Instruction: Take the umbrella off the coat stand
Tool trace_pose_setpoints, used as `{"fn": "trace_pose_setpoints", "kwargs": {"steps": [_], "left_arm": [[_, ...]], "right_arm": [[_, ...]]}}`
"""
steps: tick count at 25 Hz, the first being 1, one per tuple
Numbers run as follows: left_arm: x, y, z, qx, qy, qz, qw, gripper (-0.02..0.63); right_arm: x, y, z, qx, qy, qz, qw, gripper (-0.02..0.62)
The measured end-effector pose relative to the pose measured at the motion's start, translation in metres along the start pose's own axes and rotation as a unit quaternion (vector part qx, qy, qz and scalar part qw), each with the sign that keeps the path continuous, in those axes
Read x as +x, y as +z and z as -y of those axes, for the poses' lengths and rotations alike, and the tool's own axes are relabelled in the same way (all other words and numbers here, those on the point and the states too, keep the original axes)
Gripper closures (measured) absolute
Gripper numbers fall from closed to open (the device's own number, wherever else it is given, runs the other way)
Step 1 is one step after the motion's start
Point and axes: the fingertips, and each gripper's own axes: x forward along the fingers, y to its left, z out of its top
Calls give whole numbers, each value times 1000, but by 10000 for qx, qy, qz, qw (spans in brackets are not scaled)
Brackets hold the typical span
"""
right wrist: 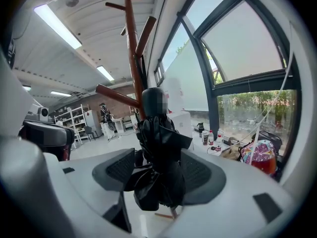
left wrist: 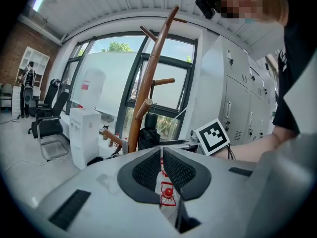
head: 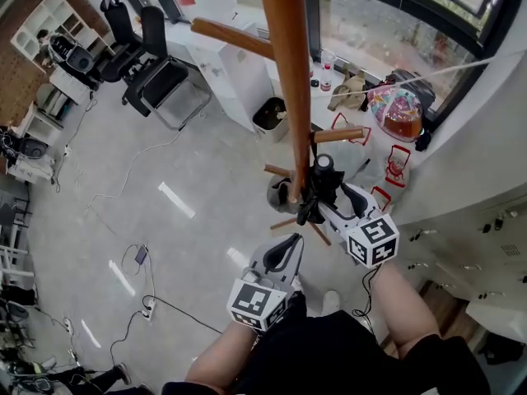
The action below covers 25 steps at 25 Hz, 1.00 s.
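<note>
The wooden coat stand (head: 288,72) rises right in front of me, with pegs sticking out at several heights. A folded black umbrella (head: 319,183) hangs close to its pole, low down. My right gripper (head: 324,197) reaches in around the umbrella. In the right gripper view the umbrella (right wrist: 158,152) fills the space between the wide-spread jaws, and its cloth bulges over the pads; I see no clear squeeze on it. The left gripper (head: 288,243) hangs below and left of the stand, shut and empty (left wrist: 162,155). From there the umbrella (left wrist: 147,135) shows beside the pole (left wrist: 143,93).
Black office chairs (head: 156,72) stand at the back left. A dark waste bin (head: 270,115) sits behind the stand's foot. A colourful bag (head: 398,109) and bottles lie on the window ledge. Cables (head: 140,262) run over the grey floor. White lockers (head: 486,220) line the right.
</note>
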Motion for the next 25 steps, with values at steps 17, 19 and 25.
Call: {"fn": "trace_pose_setpoints", "kwargs": {"steps": [17,19,25], "left_arm": [[-5,-7,-30,-10,143,-140,9998,580],[-6,-7,-33,-20,167,-157,9997,580],[-9,-10,-42,-83,231,-193,9995,580]], "right_arm": [[52,9,20,-847,286,-30,9960,196],[57,10,22,-908,392,-41,9951,196],[68,12,24,-1084,815,-15,9908,196]]}}
